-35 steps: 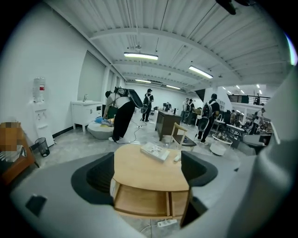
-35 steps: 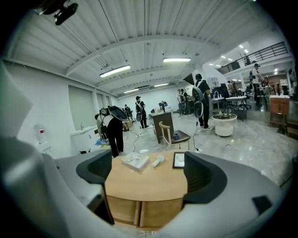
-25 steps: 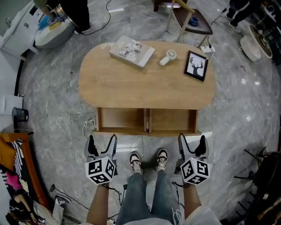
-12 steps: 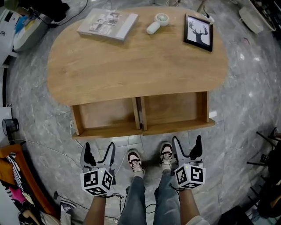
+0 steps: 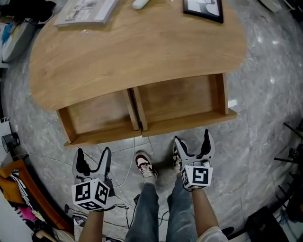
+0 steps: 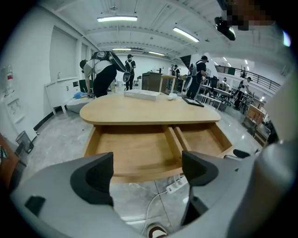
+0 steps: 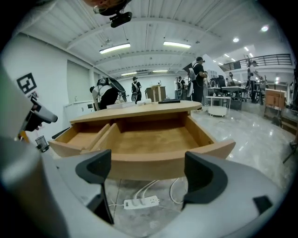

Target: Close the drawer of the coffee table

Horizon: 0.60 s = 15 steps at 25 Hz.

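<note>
The oval wooden coffee table [image 5: 142, 52] has its wide drawer [image 5: 142, 126] pulled out toward me, empty, split by a middle divider into two compartments. The drawer's curved front board [image 7: 149, 160] fills the right gripper view, and the open drawer [image 6: 139, 151] shows in the left gripper view. My left gripper [image 5: 91, 159] hangs open over the floor, short of the drawer's left half. My right gripper [image 5: 192, 144] is open too, just short of the front board's right half. Neither touches the drawer.
On the tabletop lie a magazine [image 5: 85, 12] and a framed deer picture [image 5: 203, 8]. A white power strip [image 7: 137, 202] with cables lies on the grey marble floor under the drawer. My feet [image 5: 144, 166] stand between the grippers. People and desks stand beyond the table.
The table and drawer have come closer and loom larger in the head view. Both grippers have moved forward toward the drawer front, the right one nearer. Both stay open.
</note>
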Each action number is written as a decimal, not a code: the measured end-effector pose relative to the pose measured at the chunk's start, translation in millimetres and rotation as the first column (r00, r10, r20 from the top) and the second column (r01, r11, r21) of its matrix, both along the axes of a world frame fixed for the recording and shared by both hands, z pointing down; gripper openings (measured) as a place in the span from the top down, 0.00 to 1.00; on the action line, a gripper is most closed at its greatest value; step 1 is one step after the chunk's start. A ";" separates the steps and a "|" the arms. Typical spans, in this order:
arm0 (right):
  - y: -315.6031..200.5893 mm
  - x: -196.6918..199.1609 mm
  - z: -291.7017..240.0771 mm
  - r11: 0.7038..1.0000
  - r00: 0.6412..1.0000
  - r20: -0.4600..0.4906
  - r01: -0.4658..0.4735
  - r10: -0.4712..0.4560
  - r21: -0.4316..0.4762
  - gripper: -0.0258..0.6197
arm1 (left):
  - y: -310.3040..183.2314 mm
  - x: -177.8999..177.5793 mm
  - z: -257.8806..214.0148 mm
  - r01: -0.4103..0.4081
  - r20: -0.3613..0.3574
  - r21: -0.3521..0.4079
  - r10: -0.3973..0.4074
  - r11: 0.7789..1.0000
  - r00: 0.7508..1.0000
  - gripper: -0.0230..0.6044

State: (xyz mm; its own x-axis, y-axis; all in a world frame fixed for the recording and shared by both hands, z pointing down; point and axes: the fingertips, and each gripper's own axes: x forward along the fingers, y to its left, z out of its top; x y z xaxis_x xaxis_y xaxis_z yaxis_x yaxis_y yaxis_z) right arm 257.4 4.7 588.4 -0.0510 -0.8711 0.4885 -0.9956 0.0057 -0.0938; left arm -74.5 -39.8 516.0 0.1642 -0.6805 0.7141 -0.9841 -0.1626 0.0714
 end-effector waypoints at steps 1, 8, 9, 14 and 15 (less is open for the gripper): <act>1.0 -0.2 8.8 1.000 1.000 0.001 0.002 -0.002 -0.006 0.19 | -1.0 0.3 1.5 0.000 0.001 -0.002 0.000 1.000 1.000 0.24; 2.1 0.9 59.2 0.999 1.000 0.002 0.007 -0.007 -0.050 0.19 | -1.8 4.4 19.0 -0.033 0.039 -0.031 0.035 0.999 0.999 0.24; 1.9 1.5 63.4 0.998 1.000 -0.006 0.013 -0.013 -0.054 0.19 | -1.2 6.1 21.6 -0.036 0.041 -0.034 0.037 0.999 0.998 0.23; -4.4 4.0 67.9 0.998 0.998 -0.043 0.046 -0.048 -0.042 0.18 | 3.7 14.8 31.4 -0.023 0.032 -0.055 0.025 0.998 0.999 0.24; -6.6 4.3 68.4 0.998 0.998 -0.043 0.050 -0.052 -0.040 0.18 | 4.5 17.1 32.7 -0.022 0.028 -0.059 0.024 0.998 0.999 0.24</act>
